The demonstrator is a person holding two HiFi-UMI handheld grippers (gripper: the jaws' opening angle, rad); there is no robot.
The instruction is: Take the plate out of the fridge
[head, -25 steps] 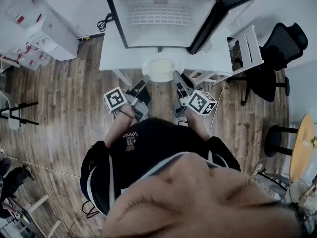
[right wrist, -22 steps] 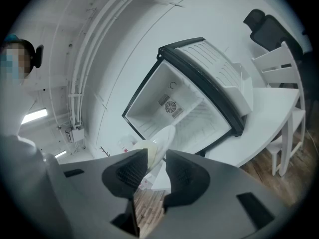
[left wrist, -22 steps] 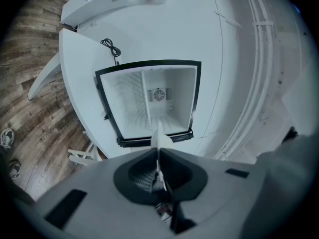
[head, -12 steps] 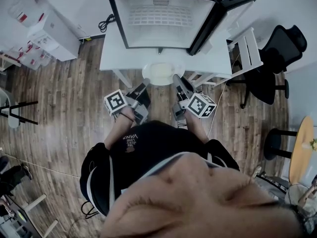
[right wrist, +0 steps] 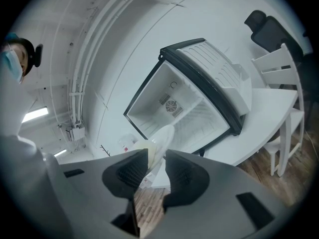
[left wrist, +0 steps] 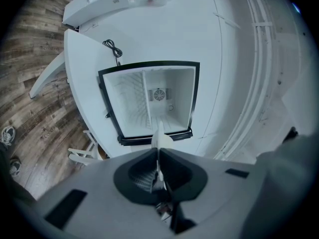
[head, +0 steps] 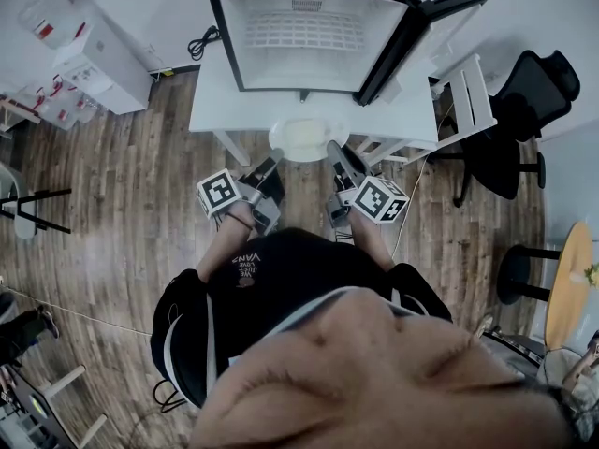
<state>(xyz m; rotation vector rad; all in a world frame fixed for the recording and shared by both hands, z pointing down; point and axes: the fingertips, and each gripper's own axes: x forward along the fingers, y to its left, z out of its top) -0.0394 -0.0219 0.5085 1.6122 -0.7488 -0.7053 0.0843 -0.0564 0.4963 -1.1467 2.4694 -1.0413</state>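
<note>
**A:** What is the left gripper [head: 273, 157] doing now?

**B:** Its fingers [left wrist: 134, 173] are pressing close together on the left rim of the plate [head: 307, 137]. The plate is already hanging outside the open fridge [head: 309, 45], just over the front edge of the worktop [head: 211, 101].

**A:** Why is the person using both grippers?

**B:** I am thinking that a wide, shallow plate is tipping easily when held from one side. So the right gripper [head: 333, 148] is taking the opposite rim. Its fingers [right wrist: 182, 176] are standing wider, because the rim is passing between them at a slant. They have just been closing a little more on it.

**A:** Is anything changing from a second ago?

**B:** Hardly anything. The plate and both grippers are staying almost in the same place, level between fridge and person. Only the right grip is getting a little tighter.
</note>
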